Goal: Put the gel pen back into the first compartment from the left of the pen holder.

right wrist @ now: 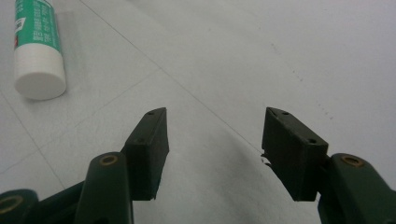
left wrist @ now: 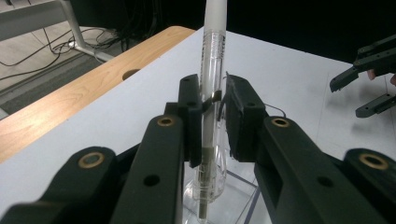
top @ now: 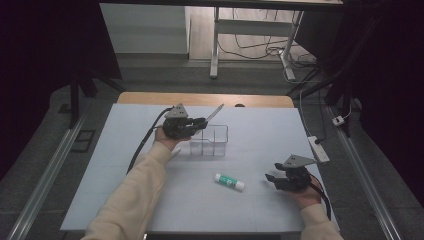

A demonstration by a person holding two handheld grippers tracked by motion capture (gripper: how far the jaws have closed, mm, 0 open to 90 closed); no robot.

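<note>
High view overhead; claw views close, sharing table (top: 250,150)

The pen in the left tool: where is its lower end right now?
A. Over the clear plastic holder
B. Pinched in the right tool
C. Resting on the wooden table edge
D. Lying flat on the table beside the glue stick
A: the left tool is shut on the pen, whose lower end hangs over the clear holder.
</note>
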